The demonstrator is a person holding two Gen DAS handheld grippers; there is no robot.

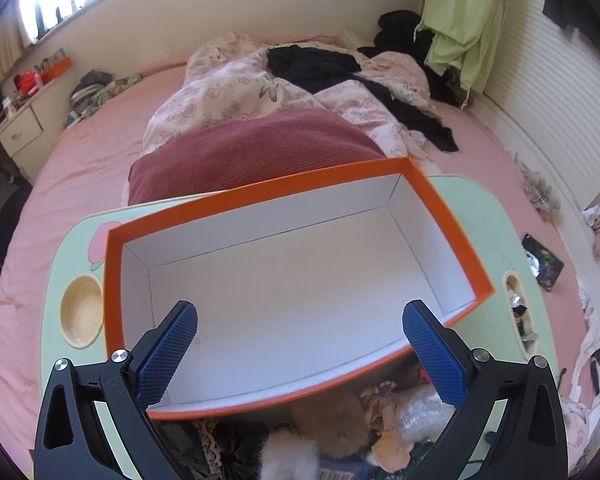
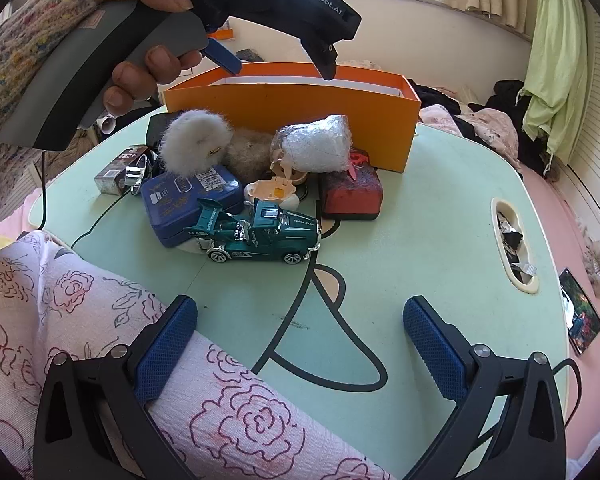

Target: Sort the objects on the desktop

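An orange box (image 1: 440,216) with a white empty inside stands on the pale green lap table (image 2: 420,240); it also shows in the right wrist view (image 2: 300,120). My left gripper (image 1: 300,352) is open and empty, hovering over the box's near rim; it shows from outside in the right wrist view (image 2: 280,60). In front of the box lies a pile: a teal toy truck (image 2: 260,232), a blue tin (image 2: 188,204), a white fur ball (image 2: 192,144), a bubble-wrapped bundle (image 2: 320,144), a red block (image 2: 352,196). My right gripper (image 2: 300,344) is open and empty, low at the table's near edge.
A silver carton (image 2: 116,172) lies left of the pile. The table has a cup recess (image 1: 82,310) and a slot with scraps (image 2: 512,240). A rose-print quilt (image 2: 80,320) covers the near left. A phone (image 2: 580,312) lies on the pink bed at right.
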